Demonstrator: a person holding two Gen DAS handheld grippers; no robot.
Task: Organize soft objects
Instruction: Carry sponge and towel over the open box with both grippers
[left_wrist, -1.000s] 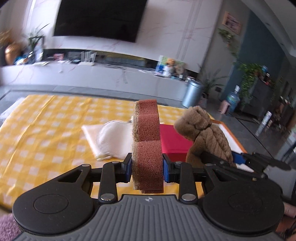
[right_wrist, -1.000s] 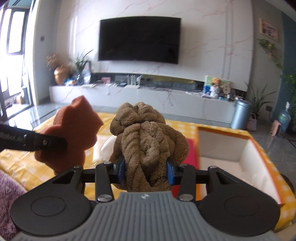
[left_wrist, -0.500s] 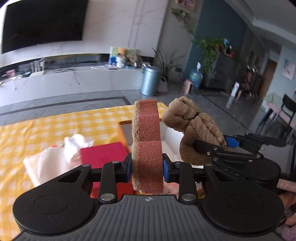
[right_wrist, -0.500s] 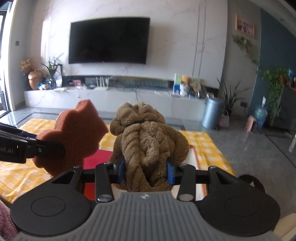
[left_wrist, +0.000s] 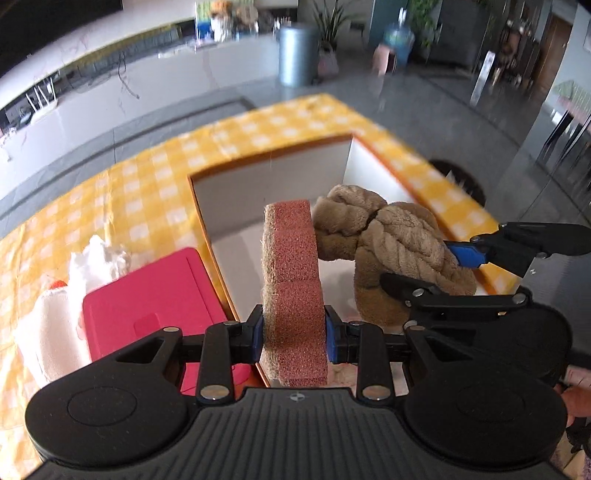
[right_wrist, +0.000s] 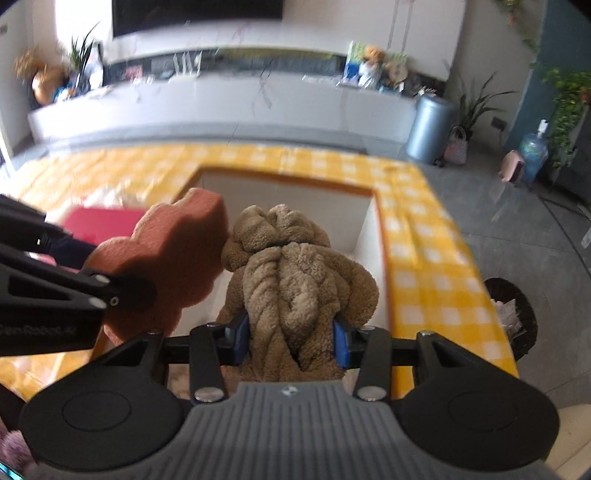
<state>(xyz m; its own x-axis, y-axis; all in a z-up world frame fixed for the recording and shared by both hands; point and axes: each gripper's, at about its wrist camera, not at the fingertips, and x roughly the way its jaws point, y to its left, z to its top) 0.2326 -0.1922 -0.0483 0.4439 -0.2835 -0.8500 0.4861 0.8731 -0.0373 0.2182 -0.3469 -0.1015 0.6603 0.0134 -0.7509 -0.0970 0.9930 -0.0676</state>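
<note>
My left gripper (left_wrist: 294, 338) is shut on a reddish-brown sponge (left_wrist: 291, 280), held upright on edge over the near left part of an open white box with an orange rim (left_wrist: 266, 177). The sponge also shows in the right wrist view (right_wrist: 173, 254). My right gripper (right_wrist: 291, 341) is shut on a brown plush rope toy (right_wrist: 295, 288), held over the box (right_wrist: 288, 195) just right of the sponge. The toy (left_wrist: 388, 236) nearly touches the sponge in the left wrist view.
A red flat case (left_wrist: 147, 288) lies left of the box, with a white soft item (left_wrist: 55, 328) and crumpled white plastic (left_wrist: 96, 258) beyond it. The table has a yellow checked cloth (left_wrist: 129, 192). A dark bin (right_wrist: 513, 317) stands on the floor at the right.
Both grippers have tilted down and moved right with their loads, from above the cloth and red case to over the open box. Both stay shut.
</note>
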